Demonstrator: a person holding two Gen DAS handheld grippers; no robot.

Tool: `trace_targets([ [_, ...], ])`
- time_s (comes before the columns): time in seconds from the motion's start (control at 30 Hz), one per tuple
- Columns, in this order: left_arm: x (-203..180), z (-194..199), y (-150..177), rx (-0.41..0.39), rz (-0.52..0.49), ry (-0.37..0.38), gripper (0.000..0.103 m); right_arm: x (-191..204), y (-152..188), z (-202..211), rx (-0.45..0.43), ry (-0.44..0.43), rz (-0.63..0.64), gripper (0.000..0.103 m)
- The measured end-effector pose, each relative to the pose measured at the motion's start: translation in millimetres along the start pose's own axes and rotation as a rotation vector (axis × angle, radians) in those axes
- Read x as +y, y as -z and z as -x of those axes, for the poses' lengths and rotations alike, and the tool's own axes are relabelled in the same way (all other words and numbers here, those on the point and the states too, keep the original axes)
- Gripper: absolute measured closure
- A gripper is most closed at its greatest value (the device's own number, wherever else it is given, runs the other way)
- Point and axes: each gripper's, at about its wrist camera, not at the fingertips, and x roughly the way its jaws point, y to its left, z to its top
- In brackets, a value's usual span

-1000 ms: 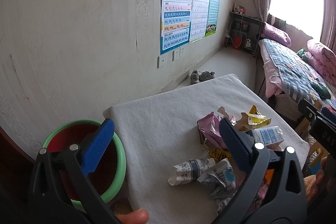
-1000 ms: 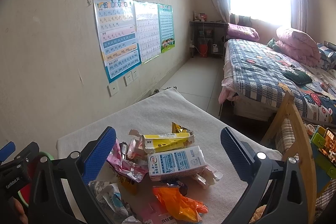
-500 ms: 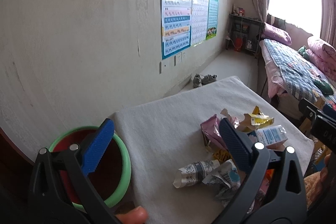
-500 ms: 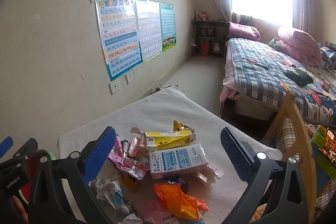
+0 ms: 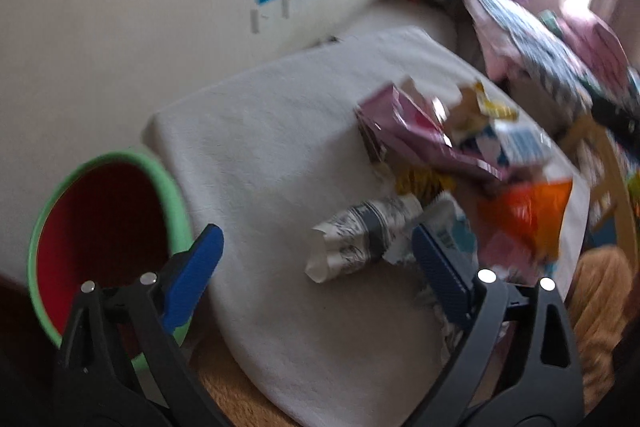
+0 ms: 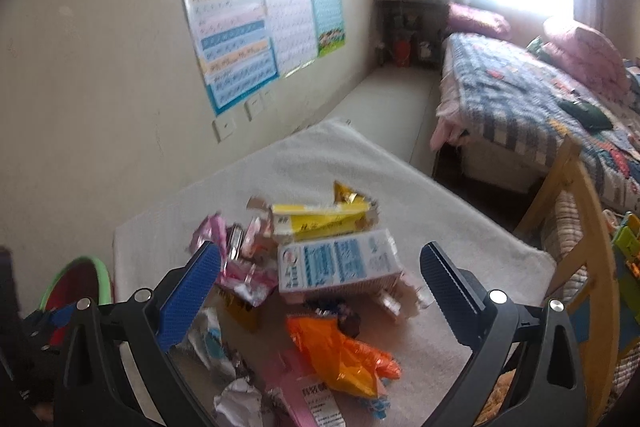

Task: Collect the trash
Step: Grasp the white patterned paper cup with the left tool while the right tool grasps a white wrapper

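A pile of trash lies on the white-clothed table (image 5: 280, 131): a crumpled grey-and-white wrapper (image 5: 364, 239), a pink wrapper (image 5: 408, 131), an orange bag (image 6: 340, 351), a yellow box (image 6: 320, 219) and a blue-and-white carton (image 6: 340, 263). My left gripper (image 5: 320, 275) points down at the table with its jaws closing. The crumpled wrapper lies between the blue pads (image 5: 196, 267), which do not touch it. My right gripper (image 6: 320, 275) is open above the pile, and the carton shows between its fingers. A green-rimmed red bin (image 5: 172, 187) stands at the table's left end.
A wall with posters (image 6: 240, 31) runs behind the table. A bed with a plaid quilt (image 6: 520, 95) stands at the right. A wooden chair frame (image 6: 580, 195) is close to the table's right edge. The bin's rim (image 6: 84, 263) also shows at the lower left of the right wrist view.
The left gripper has dropped and tipped down toward the table, so the crumpled wrapper now sits between its fingers. The right gripper has sunk a little toward the carton.
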Motion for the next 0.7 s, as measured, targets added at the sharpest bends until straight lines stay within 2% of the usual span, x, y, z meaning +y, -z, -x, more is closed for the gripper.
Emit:
trace_targets([
  [0.13, 2, -11, 0, 0.029, -0.043, 0.011, 0.01, 9, 9, -6, 0.077, -0.126, 0.053, 0.007],
  [0.27, 24, -7, 1, 0.034, 0.041, 0.019, 0.01, 40, 20, -18, 0.173, -0.239, 0.166, 0.016],
  [0.33, 38, -3, 4, 0.029, 0.08, 0.004, 0.01, 60, 31, -33, 0.246, -0.313, 0.22, 0.026],
  [0.47, 50, 1, 7, 0.017, 0.1, -0.019, 0.011, 77, 48, -66, 0.355, -0.323, 0.242, 0.036],
  [0.5, 50, 2, 6, 0.006, 0.097, -0.033, 0.011, 80, 52, -76, 0.391, -0.319, 0.246, 0.042],
  [0.57, 49, 5, 5, -0.03, 0.076, -0.071, 0.011, 83, 59, -92, 0.459, -0.323, 0.228, 0.062],
  [0.6, 48, 6, 5, -0.041, 0.064, -0.08, 0.011, 80, 62, -98, 0.49, -0.358, 0.187, 0.076],
  [0.67, 42, 5, 2, -0.047, 0.026, -0.055, 0.011, 72, 59, -94, 0.487, -0.399, 0.115, 0.079],
  [0.7, 38, 4, 0, -0.041, -0.001, -0.036, 0.011, 69, 54, -86, 0.455, -0.408, 0.1, 0.08],
])
